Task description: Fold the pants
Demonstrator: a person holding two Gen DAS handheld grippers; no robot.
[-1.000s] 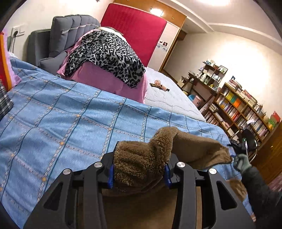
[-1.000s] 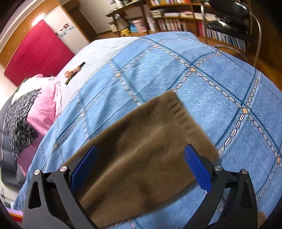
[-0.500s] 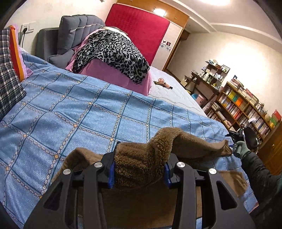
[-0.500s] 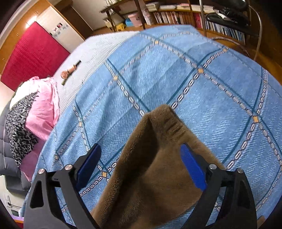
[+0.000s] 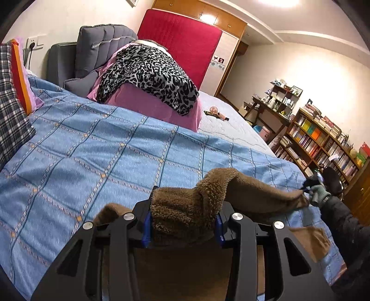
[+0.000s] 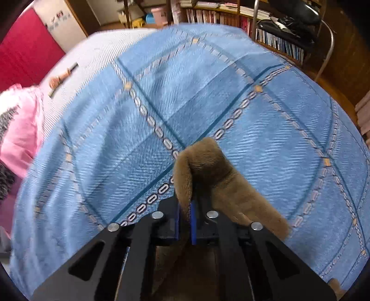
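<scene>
Brown fleece pants lie across the blue checked bedspread. My left gripper is shut on a thick bunch of the fleece at the near end, lifted slightly off the bed. From there the cloth stretches right to my right gripper, held by a gloved hand. In the right wrist view the right gripper has its jaws closing, and the blue pads pinch a thin fold of the pants, which stands up in a peak ahead of the fingers.
A pink bedding pile with a leopard-print cloth sits at the bed's head. A plaid pillow lies at the left. Bookshelves and a chair stand beyond the bed's right edge. A small object lies on the white mattress.
The right gripper's jaws went from wide open over the flat pants end to pinched on a raised fold. The left gripper drifted back with its bunch, showing more bedspread.
</scene>
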